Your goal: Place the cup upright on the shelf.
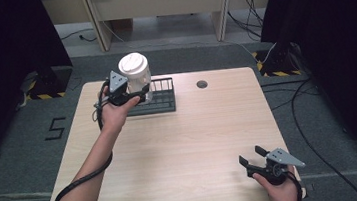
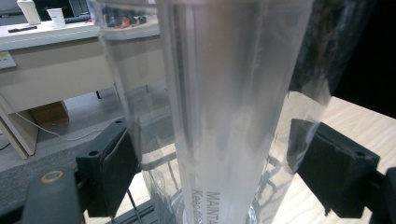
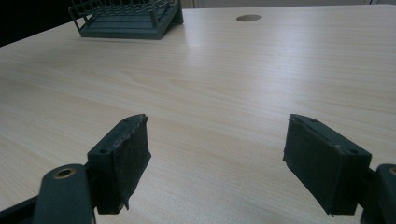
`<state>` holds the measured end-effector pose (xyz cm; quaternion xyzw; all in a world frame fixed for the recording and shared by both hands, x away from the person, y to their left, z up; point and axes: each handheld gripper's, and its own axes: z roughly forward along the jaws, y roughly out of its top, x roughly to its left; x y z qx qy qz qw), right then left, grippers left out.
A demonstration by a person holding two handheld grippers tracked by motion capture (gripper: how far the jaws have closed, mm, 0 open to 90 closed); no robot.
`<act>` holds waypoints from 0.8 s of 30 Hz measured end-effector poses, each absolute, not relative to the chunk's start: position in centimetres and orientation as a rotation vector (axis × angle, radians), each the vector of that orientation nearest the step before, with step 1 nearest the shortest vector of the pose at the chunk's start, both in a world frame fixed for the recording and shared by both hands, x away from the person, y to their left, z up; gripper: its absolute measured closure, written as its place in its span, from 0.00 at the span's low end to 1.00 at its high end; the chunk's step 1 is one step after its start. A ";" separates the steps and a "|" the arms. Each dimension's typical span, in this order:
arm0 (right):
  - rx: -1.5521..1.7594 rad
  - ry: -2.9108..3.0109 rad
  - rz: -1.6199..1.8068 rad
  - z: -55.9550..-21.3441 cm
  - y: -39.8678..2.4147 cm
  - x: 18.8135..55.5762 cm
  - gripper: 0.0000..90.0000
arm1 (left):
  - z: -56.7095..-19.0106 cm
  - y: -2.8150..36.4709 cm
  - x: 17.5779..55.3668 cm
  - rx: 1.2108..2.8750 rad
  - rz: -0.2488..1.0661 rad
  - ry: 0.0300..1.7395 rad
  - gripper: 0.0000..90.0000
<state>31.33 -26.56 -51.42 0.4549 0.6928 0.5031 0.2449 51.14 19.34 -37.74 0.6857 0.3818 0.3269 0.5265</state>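
Note:
A tall clear plastic container [image 1: 135, 74] with a white lid stands upright at the left end of a dark wire rack [image 1: 161, 102]. My left gripper [image 1: 139, 92] is shut on its lower part. In the left gripper view the container's see-through wall [image 2: 219, 93] spans the gap, with both black pads [image 2: 107, 172] pressed against its sides. Whether its base rests in the rack I cannot tell. My right gripper [image 1: 251, 155] hovers low over the table's front right, open, with nothing between its pads [image 3: 122, 163].
The light wooden table [image 1: 181, 145] has a round cable hole [image 1: 202, 84] at the back, also in the right gripper view as hole [image 3: 248, 17] beside the rack [image 3: 126, 18]. Desks and cables lie beyond the table.

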 end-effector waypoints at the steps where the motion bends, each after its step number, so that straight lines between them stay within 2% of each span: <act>1: 1.242 1.890 1.375 -51.4 -26.6 31.3 0.25 | -37.7 19.3 51.3 1.642 0.783 0.913 0.19; 24: 1.234 1.897 1.375 -51.4 -26.6 31.4 0.25 | -37.2 18.4 54.8 1.644 0.803 0.959 0.19</act>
